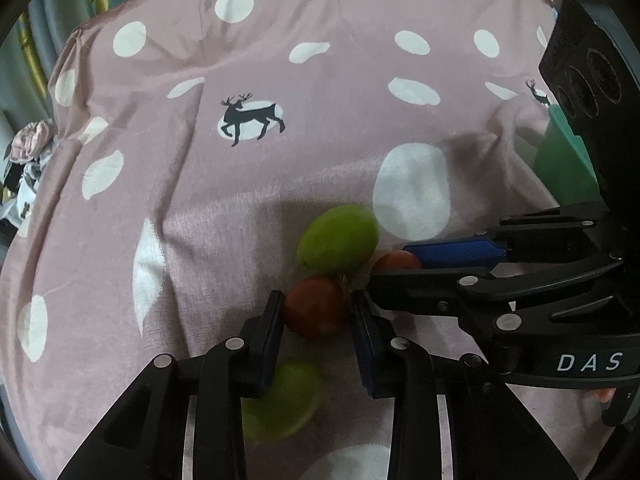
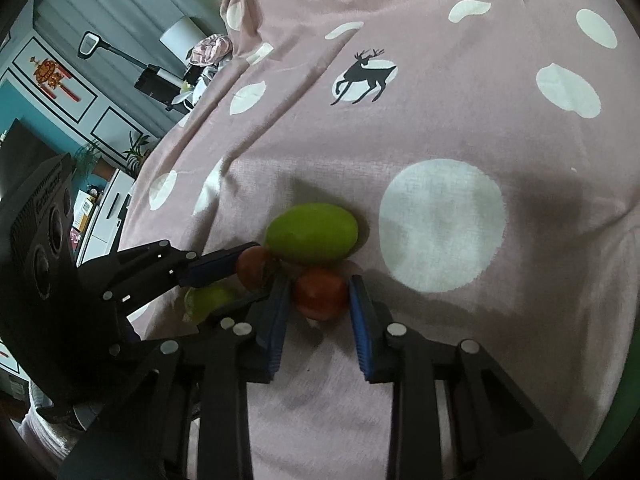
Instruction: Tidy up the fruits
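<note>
The left hand-held gripper (image 1: 316,312) is closed on a red fruit (image 1: 316,306), its pads pressing on both sides. Just behind it a green fruit (image 1: 338,240) lies on the pink dotted cloth (image 1: 240,200), and another green fruit (image 1: 280,400) lies under the left fingers. The right hand-held gripper (image 2: 320,300) is closed on a second red fruit (image 2: 322,292), beside the first.

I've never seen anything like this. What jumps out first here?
Two black hand-held grippers meet over a small pile of fruit on a pink spotted cloth. The left hand-held gripper pinches one red fruit, the right hand-held gripper another. A big green fruit lies just behind them.
</note>
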Motion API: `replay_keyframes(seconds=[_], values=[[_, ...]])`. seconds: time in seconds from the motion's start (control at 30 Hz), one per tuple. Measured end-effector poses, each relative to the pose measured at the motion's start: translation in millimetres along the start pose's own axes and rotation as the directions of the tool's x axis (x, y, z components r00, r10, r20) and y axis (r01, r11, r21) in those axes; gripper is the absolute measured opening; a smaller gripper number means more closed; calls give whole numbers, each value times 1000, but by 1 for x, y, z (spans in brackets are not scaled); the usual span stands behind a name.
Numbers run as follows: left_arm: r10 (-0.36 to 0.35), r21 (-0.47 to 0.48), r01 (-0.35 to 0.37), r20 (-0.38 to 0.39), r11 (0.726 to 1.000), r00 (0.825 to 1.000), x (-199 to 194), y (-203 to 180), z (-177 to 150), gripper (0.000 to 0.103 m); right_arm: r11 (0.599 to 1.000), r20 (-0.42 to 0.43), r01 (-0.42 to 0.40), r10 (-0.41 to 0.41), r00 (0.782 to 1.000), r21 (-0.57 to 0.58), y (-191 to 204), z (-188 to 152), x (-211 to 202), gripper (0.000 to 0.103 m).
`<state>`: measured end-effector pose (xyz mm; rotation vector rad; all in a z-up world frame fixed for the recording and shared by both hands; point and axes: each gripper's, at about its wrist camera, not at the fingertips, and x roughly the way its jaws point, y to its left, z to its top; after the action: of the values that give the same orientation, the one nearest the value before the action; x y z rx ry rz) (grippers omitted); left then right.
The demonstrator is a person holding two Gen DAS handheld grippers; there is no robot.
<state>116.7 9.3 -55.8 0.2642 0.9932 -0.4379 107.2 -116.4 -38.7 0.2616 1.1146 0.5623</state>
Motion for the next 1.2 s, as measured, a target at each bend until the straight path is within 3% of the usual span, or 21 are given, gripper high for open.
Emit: replay_keyframes(seconds=[0.6, 1.2], values=[[9, -9, -8, 133, 1000, 991, -57, -18, -11, 33, 998, 113, -5, 12, 994, -63, 23, -33, -68, 30], [45, -5, -45, 232, 999, 972, -109, -44, -28, 33, 988, 159, 12, 12, 987, -151, 50, -71, -112, 30]])
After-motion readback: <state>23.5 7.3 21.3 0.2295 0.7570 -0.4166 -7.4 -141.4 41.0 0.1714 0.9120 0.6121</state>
